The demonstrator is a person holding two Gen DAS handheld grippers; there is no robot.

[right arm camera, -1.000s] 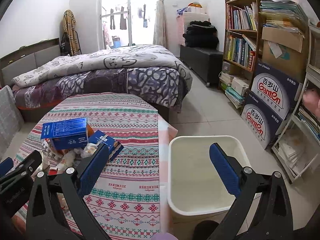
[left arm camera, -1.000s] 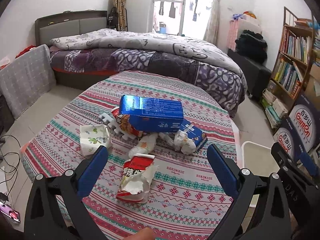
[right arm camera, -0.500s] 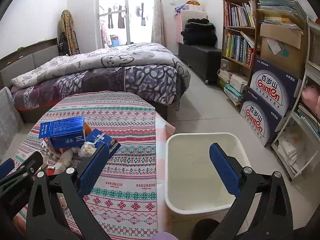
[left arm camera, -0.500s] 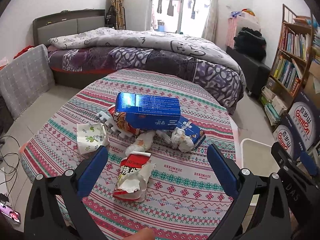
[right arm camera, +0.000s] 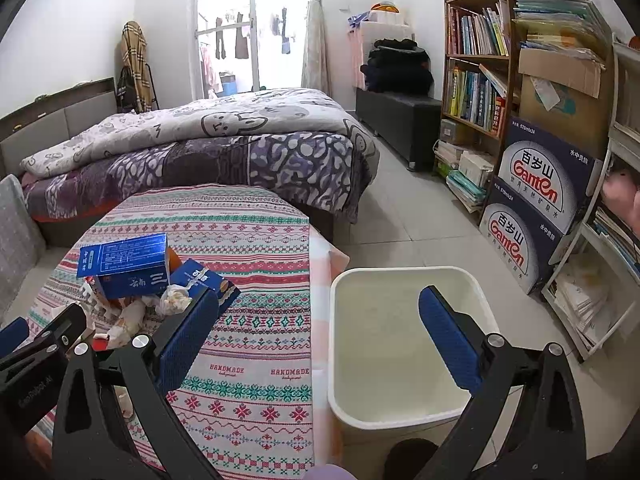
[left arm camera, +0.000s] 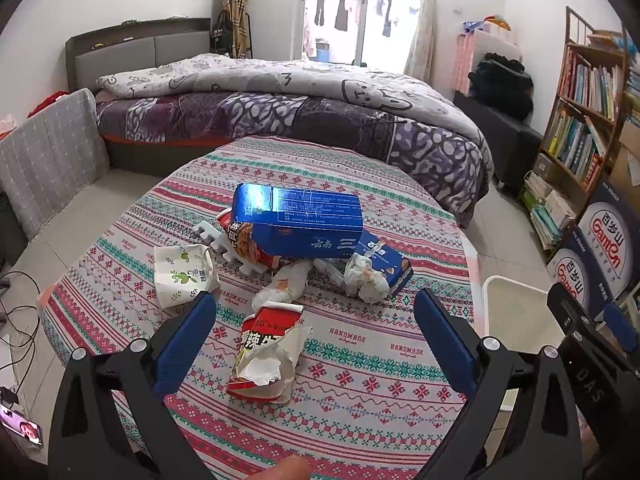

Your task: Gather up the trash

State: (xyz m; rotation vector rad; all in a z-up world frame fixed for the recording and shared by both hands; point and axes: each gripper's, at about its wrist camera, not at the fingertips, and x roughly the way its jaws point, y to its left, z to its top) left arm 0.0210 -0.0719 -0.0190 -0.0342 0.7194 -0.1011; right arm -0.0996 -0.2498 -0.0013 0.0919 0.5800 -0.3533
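Note:
A pile of trash lies on the round patterned table (left arm camera: 380, 360): a big blue box (left arm camera: 304, 220), a smaller blue carton (left arm camera: 390, 258), a torn red wrapper (left arm camera: 266, 354), a white paper cup with green print (left arm camera: 182, 276), crumpled tissues (left arm camera: 366, 280) and a white foam piece (left arm camera: 228, 248). My left gripper (left arm camera: 316, 320) is open and empty, above the red wrapper. My right gripper (right arm camera: 318, 320) is open and empty, between the table edge and the white bin (right arm camera: 400, 288) on the floor. The blue box also shows in the right wrist view (right arm camera: 124, 266).
A bed (left arm camera: 280, 96) stands behind the table. A bookshelf (right arm camera: 480, 76) and stacked water cartons (right arm camera: 536, 200) line the right wall. A black bench (right arm camera: 400, 120) sits by the far wall. Cables (left arm camera: 16, 320) lie on the floor at left.
Both grippers have drawn back and risen slightly, so the trash pile and bin sit a little lower in view. Both stay open and empty.

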